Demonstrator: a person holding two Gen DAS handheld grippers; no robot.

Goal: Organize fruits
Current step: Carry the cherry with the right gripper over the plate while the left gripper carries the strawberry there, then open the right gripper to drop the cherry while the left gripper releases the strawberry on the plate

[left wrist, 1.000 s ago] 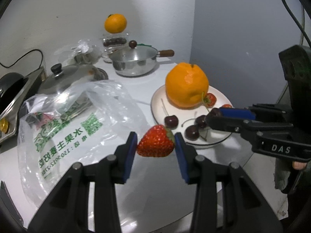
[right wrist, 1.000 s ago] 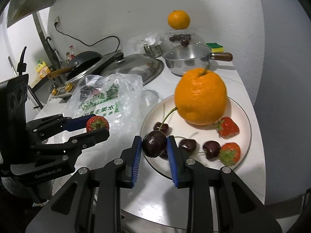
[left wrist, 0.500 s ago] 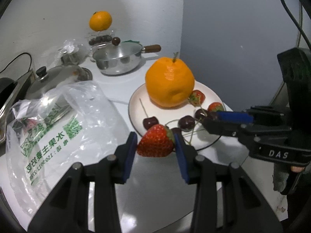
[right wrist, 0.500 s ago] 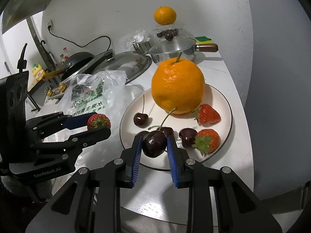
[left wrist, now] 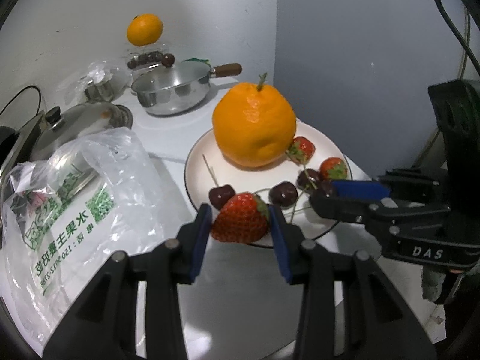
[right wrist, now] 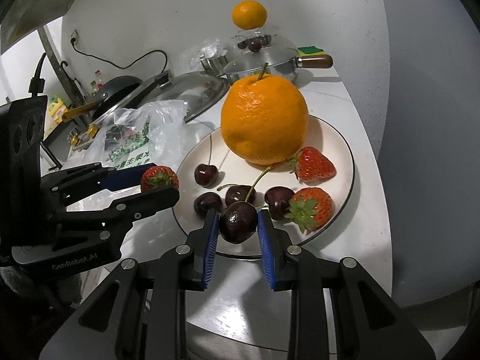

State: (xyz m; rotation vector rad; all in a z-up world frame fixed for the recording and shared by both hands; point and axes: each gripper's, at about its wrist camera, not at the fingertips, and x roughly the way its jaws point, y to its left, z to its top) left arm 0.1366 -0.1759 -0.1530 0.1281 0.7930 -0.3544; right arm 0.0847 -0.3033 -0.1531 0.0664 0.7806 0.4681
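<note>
A strawberry (left wrist: pixel 241 217) is clamped in the left gripper (left wrist: pixel 240 225), at the plate's (left wrist: pixel 198 153) near rim. A cherry (right wrist: pixel 238 222) is pinched in the right gripper (right wrist: pixel 237 229), over the plate's near edge. Ahead of both sits an orange (right wrist: pixel 264 124) among more cherries and strawberries; a bag (left wrist: pixel 75 192) lies left.

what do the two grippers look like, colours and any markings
Both are black handheld frames with silver screws and two fingers lined with ribbed blue pads. The left gripper reads "GenRobot.AI" on its side in the right view; the right gripper reads "DAS" in the left view. No sleeves are visible.
</note>
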